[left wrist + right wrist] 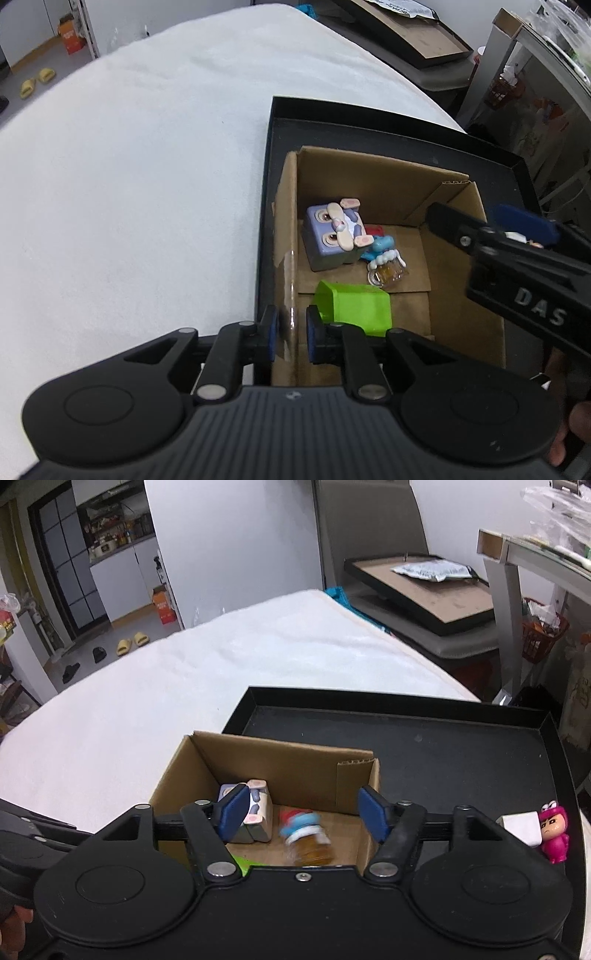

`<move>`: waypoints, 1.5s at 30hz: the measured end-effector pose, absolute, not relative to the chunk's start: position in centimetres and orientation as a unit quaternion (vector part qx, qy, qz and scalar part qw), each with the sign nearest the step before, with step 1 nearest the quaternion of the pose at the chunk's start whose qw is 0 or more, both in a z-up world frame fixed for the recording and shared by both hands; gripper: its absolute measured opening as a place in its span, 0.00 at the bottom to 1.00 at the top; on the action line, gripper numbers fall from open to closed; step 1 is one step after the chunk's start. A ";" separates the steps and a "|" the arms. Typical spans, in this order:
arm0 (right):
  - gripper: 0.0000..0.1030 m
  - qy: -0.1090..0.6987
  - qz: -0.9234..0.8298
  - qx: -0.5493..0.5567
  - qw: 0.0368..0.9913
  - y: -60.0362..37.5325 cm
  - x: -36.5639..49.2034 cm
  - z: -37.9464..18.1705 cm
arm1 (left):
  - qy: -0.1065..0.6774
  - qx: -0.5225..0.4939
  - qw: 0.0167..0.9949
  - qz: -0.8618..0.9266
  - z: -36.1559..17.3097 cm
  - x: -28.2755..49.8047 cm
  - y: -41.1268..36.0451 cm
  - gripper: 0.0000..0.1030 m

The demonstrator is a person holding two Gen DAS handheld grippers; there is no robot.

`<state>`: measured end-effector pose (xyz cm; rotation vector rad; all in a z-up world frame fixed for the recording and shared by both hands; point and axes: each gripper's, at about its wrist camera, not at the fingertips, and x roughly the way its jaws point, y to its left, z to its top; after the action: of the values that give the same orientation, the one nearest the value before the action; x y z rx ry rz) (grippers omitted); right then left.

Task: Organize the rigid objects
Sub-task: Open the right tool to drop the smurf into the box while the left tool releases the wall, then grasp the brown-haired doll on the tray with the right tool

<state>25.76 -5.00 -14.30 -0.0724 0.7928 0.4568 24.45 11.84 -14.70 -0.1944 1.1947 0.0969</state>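
Hovering over the cardboard box (380,236) now, both tongs in play. My left gripper (291,332) sits at the bottom centre of its view, straddling the box's near left wall, its blue pads drawn close on either side of the cardboard with a sliver of gap showing, so not clamped. My right gripper (306,816) hangs low in its own view with jaws spread and nothing between them; just under it a small amber bottle (310,840) with a blue-and-white top shows blurred on the box floor. Beside it lies the purple bunny cube (332,236), and nearer the bottom of the left view a green block (354,306). All of this sits in a black tray (443,746) on the white cloth (129,184). Lower right of the right view, on the tray, stands a pink figurine (554,830) against a white cube (521,827).
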 end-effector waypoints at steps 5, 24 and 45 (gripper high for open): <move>0.75 0.359 0.220 -0.029 0.907 -5.6 25.4 -13.4 | 0.560 -0.083 0.821 0.067 -14.3 24.6 11.5 0.41; 0.75 0.340 0.169 0.002 0.925 -10.7 26.7 -13.6 | 0.546 -0.046 0.827 0.125 -14.0 26.5 10.9 0.56; 0.75 0.400 0.082 0.009 0.913 -13.6 29.2 -19.7 | 0.556 -0.009 0.814 0.168 -15.4 29.3 9.0 0.57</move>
<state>29.17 -13.57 -19.70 0.0183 0.8238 0.1689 29.26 9.05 -15.40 -0.0183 1.1873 0.3575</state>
